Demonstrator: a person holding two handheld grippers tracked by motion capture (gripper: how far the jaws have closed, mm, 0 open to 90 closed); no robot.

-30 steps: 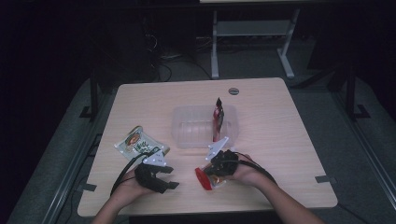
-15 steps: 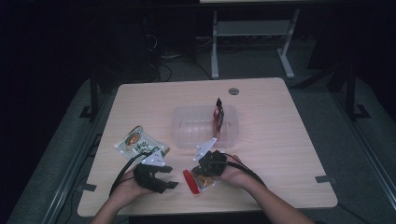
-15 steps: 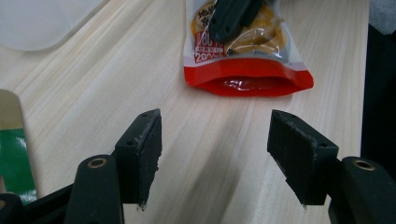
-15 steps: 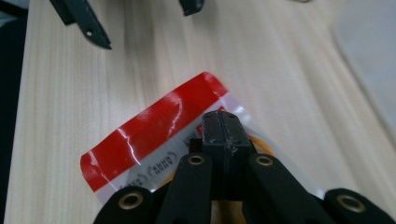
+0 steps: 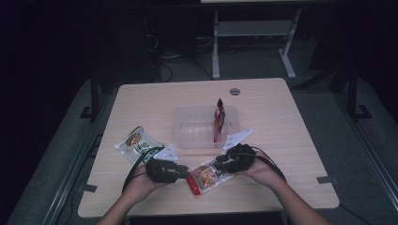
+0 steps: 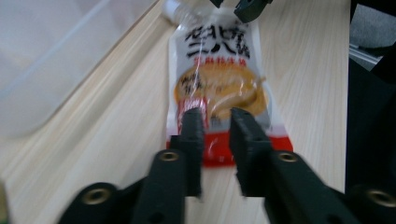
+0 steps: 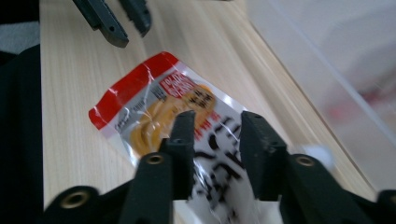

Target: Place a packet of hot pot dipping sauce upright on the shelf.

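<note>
A snack packet [image 5: 204,176] with a red end and a noodle picture lies near the table's front edge between my two grippers. My right gripper [image 5: 219,167] holds its clear, black-lettered end; in the right gripper view the packet [image 7: 140,107] runs out from between the jaws [image 7: 217,126], its red end slightly raised. My left gripper [image 5: 182,171] points at the red end. In the left gripper view its jaws [image 6: 217,126] stand a little apart above the packet [image 6: 219,60], nothing pinched between them.
A clear plastic tub [image 5: 187,129] stands mid-table behind the grippers, with a dark red packet [image 5: 219,118] upright inside at its right. A green snack packet [image 5: 138,143] lies to the left of the tub. The table's front edge is close below the hands.
The right gripper carried the snack packet left toward the left gripper, then back a little to the right. The left gripper has barely moved.
</note>
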